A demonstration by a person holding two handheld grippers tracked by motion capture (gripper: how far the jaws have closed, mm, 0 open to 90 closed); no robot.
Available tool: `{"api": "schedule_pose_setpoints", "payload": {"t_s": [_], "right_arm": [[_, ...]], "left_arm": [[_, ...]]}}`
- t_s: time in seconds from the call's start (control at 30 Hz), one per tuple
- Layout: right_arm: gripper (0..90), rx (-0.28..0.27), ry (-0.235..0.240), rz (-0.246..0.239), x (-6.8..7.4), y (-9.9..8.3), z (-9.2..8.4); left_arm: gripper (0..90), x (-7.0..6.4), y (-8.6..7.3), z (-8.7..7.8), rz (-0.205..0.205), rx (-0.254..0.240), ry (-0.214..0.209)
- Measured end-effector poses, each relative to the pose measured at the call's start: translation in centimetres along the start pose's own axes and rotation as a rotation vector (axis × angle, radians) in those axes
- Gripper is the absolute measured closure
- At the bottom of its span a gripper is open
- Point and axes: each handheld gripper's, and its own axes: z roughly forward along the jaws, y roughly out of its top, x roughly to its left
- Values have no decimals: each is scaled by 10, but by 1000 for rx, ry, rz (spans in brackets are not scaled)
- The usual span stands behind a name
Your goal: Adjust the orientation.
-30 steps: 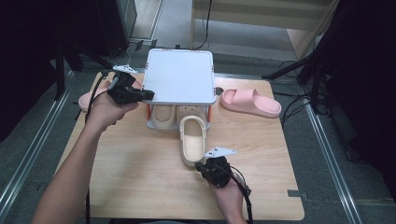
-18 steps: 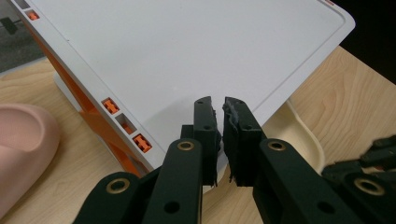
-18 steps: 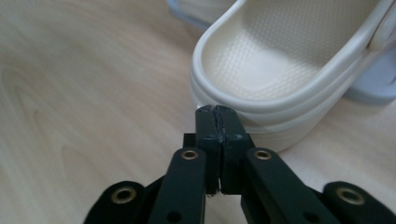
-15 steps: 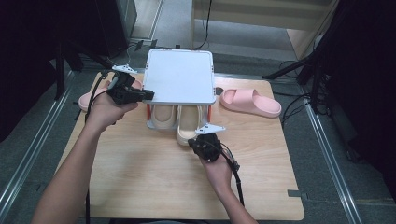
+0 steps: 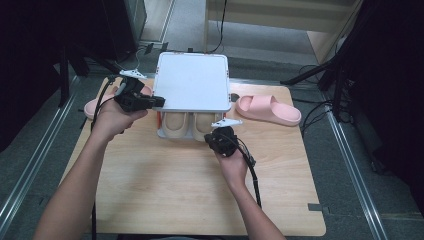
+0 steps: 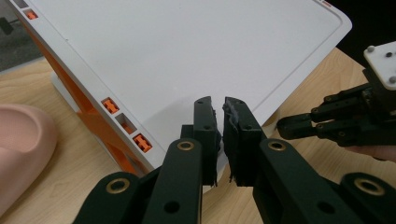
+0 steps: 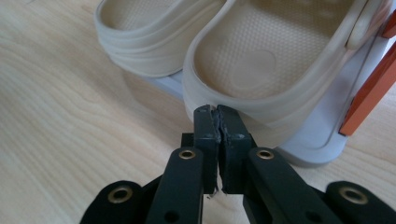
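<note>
Two beige clogs sit side by side in the lower level of a white shoe rack point(image 5: 192, 82) with orange side parts, which stands at the far middle of the wooden table point(image 5: 165, 185). The right clog point(image 7: 280, 60) lies heel toward the near edge, its heel rim poking out from under the rack's flat white top; the left clog point(image 7: 154, 32) lies just beside it, and the two look to be touching.

The right gripper point(image 5: 223, 133) is at the near side of the rack, right at the right clog's heel. In the right gripper view its black jaws are nearly together, with the tips against the heel rim; they have just been easing apart a little, and nothing sits between them.

The left gripper point(image 5: 150, 101) is at the rack's left edge. In the left gripper view its jaws are narrow, with only a thin slit between the pads at the near-left corner of the white top; whether they pinch the edge cannot be told.

One pink slide point(image 5: 269, 109) lies on the table right of the rack, and another pink slide point(image 5: 95, 106) lies to the left, partly behind the left hand point(image 5: 114, 120).
</note>
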Motion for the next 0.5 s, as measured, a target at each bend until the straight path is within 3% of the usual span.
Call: {"api": "schedule_pose_setpoints", "payload": {"t_s": [0.33, 0.5], "right_arm": [[841, -9, 45, 60, -8, 3, 0], [764, -22, 98, 63, -5, -2, -18]], "left_arm": [[822, 1, 0, -1, -14, 2, -7], [684, -1, 1, -6, -22, 17, -23]]}}
